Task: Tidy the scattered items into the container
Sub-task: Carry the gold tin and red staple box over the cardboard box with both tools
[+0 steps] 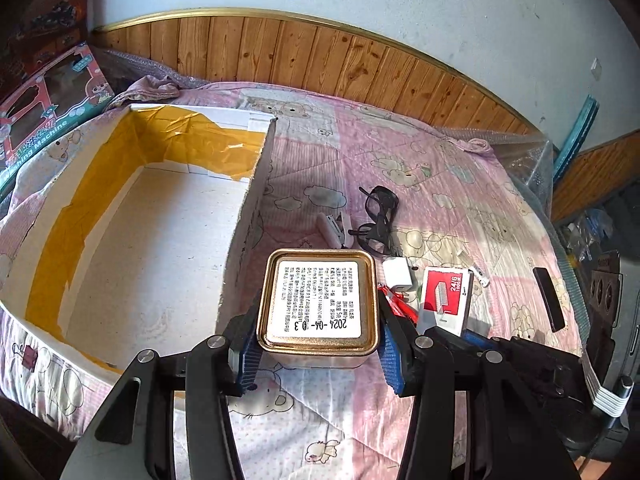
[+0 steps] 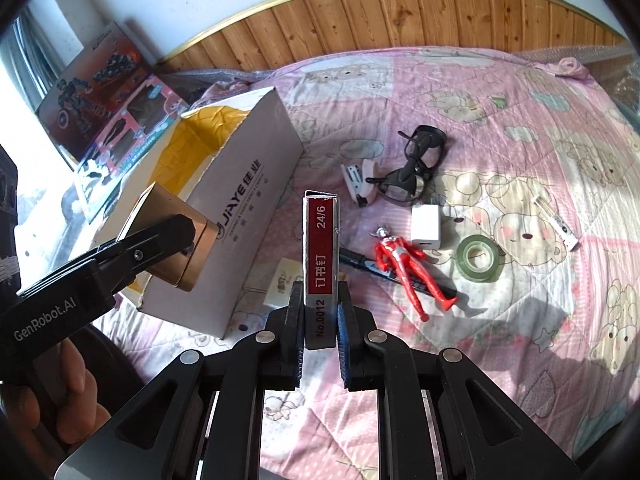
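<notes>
Left gripper [image 1: 318, 334] clamped on gold tin [image 1: 318, 300], raised just beside white box [image 1: 248, 200] on the bed [image 1: 440, 168]. Right gripper [image 2: 320, 328] closed on upright staple box [image 2: 322, 256]. Only in right wrist view: red figure [image 2: 408, 268], tape roll [image 2: 478, 258].

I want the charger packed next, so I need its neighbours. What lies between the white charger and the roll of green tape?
Only bare quilt. In the right wrist view the white charger and the green tape sit apart with nothing between them; the red figure lies nearer the camera.
</notes>
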### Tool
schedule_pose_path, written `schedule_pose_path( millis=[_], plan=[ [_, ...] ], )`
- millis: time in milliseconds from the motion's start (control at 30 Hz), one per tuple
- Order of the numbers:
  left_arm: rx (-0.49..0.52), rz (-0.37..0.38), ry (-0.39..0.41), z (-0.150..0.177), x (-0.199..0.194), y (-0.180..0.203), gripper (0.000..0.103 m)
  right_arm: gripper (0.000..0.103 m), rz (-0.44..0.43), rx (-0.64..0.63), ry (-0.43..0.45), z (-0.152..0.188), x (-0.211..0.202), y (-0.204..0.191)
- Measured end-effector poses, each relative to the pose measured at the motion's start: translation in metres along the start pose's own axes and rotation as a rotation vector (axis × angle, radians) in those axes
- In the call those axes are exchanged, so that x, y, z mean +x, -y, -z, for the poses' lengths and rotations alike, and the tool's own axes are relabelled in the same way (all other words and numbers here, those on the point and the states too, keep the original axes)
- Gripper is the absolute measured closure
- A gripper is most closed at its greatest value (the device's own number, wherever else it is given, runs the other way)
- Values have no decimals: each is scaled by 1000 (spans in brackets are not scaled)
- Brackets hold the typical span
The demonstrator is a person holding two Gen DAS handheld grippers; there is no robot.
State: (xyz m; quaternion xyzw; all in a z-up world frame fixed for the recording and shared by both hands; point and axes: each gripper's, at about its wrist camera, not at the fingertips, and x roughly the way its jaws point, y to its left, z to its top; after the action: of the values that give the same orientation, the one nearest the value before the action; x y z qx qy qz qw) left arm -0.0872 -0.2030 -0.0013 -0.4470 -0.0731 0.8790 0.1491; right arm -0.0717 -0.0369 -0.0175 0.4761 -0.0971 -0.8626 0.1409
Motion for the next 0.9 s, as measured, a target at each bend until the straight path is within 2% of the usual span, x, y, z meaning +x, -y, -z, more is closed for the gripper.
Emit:
schedule_pose_path(
  millis=[467, 900],
  plan=[
    [-83, 14, 74, -14, -41, -44, 53, 89, -48, -81, 5, -17, -5, -50],
    [-179, -32, 122, -27, -56, -99, 53, 88, -102, -189, -5, -46, 15, -109]
  ],
)
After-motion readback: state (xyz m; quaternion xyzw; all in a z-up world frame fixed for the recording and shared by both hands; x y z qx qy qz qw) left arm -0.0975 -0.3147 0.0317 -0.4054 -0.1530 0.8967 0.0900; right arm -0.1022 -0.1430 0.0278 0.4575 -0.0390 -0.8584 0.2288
